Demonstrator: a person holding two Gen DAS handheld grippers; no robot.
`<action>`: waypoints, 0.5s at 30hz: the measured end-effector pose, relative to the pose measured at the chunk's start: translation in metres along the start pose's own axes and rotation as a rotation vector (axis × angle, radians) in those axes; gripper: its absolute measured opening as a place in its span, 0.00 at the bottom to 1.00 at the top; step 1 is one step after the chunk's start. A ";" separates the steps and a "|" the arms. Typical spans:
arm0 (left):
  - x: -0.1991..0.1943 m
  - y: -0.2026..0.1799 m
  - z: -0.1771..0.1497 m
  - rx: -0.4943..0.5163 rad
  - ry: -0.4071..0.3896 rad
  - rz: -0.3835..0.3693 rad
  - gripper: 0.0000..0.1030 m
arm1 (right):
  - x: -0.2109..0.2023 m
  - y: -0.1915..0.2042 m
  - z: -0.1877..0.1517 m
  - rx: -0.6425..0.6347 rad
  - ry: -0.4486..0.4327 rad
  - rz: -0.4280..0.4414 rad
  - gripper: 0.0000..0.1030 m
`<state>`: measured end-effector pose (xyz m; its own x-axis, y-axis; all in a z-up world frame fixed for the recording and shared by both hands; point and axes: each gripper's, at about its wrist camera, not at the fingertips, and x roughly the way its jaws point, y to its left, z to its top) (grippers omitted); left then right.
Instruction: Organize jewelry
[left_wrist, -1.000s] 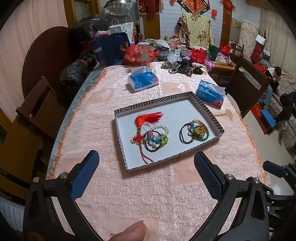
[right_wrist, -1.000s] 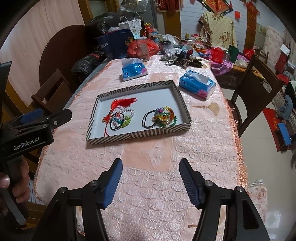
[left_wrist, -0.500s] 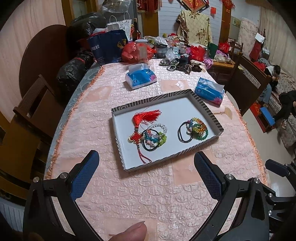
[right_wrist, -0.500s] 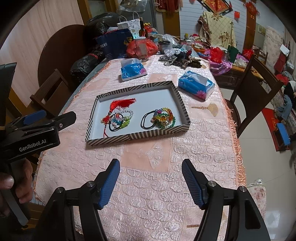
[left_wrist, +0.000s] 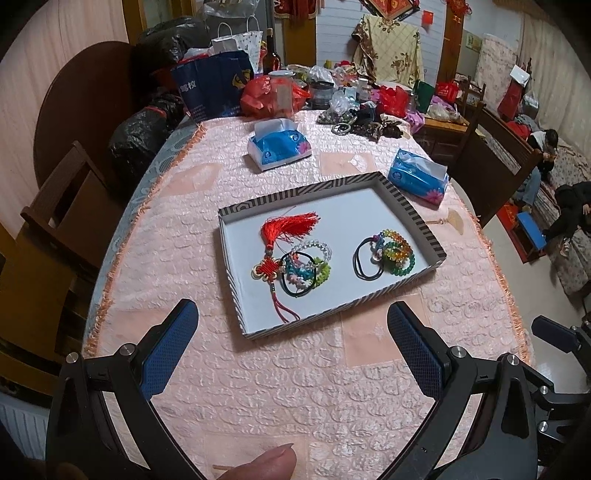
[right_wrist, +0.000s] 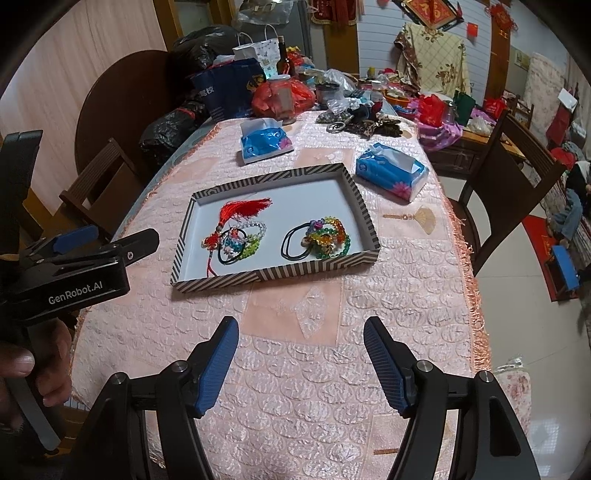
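A striped-rim tray (left_wrist: 413, 218) (right_wrist: 310, 271) sits mid-table on the pink cloth. In its left half lie a red tassel knot charm (left_wrist: 284, 230) (right_wrist: 236, 214) and a pile of bead bracelets with a black hair tie (left_wrist: 304, 267) (right_wrist: 240, 245). In its right half lies a black hair tie with colourful bead bracelets (left_wrist: 388, 253) (right_wrist: 321, 236). My left gripper (left_wrist: 291, 332) is open and empty, short of the tray's near edge. My right gripper (right_wrist: 301, 350) is open and empty, also short of the tray. The left gripper's body (right_wrist: 70, 273) shows in the right wrist view.
Two blue tissue packs (left_wrist: 279, 144) (left_wrist: 419, 175) lie beyond the tray. A small fan charm (right_wrist: 417, 218) lies right of the tray. Bags, jars and clutter (left_wrist: 325, 96) crowd the table's far end. Wooden chairs (left_wrist: 62, 206) (right_wrist: 513, 173) stand on both sides.
Both grippers have drawn slightly back and up from the tray; the right gripper's fingers have opened a little wider. The jewelry has not moved.
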<state>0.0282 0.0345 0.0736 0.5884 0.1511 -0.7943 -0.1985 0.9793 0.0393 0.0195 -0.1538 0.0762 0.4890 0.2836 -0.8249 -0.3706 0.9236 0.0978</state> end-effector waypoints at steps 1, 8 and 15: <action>0.001 0.000 0.000 -0.001 0.002 -0.001 1.00 | 0.000 0.000 0.000 0.001 0.001 0.001 0.66; 0.009 0.002 -0.001 -0.020 0.030 -0.005 0.99 | 0.003 0.000 0.001 0.002 0.004 0.000 0.66; 0.009 0.003 -0.001 -0.021 0.035 -0.007 0.99 | 0.004 0.000 0.001 0.001 0.003 0.002 0.66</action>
<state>0.0323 0.0388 0.0657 0.5619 0.1388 -0.8155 -0.2113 0.9772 0.0208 0.0228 -0.1527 0.0733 0.4862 0.2843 -0.8263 -0.3702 0.9236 0.0999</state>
